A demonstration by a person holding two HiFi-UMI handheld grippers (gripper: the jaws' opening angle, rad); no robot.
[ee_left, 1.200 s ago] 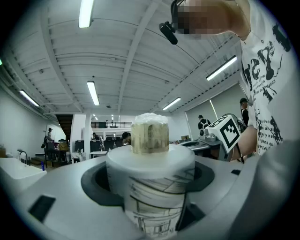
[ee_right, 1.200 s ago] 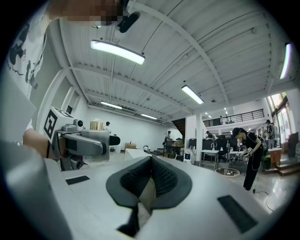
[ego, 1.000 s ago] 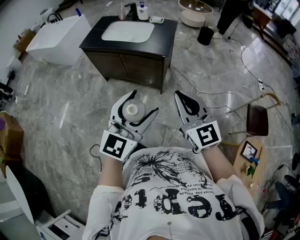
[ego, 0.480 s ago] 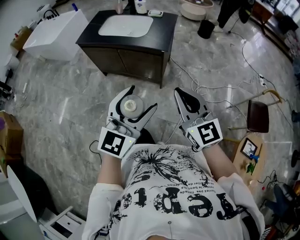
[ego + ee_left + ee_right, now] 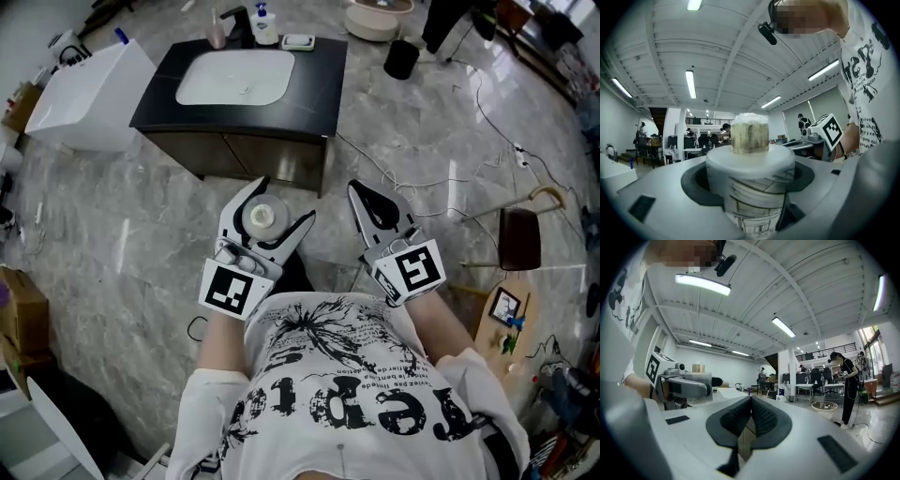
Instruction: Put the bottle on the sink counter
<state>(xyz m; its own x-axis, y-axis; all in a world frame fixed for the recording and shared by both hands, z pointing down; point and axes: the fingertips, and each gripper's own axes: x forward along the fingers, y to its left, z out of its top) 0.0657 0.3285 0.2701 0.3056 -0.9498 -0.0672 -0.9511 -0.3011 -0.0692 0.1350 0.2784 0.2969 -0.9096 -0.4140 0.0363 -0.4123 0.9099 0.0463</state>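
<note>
My left gripper [image 5: 267,208] is shut on a white bottle [image 5: 262,218] with a pale cap, held upright in front of the person's chest. In the left gripper view the bottle [image 5: 750,176] fills the space between the jaws, its printed label and cap showing. My right gripper [image 5: 373,208] sits beside it, shut with nothing between its pads [image 5: 751,420]. The dark sink counter [image 5: 323,80] with a white basin [image 5: 234,78] stands ahead, across a stretch of marble floor.
At the counter's back edge stand a faucet [image 5: 236,19], a soap dispenser [image 5: 266,28], a pink bottle [image 5: 217,32] and a soap dish [image 5: 298,42]. A white tub [image 5: 80,86] lies left of the counter. Cables [image 5: 422,178] trail over the floor at right, near a brown chair [image 5: 518,240].
The sink counter has come nearer and shifted left in the head view. Both grippers keep their pose, the left still holding the bottle.
</note>
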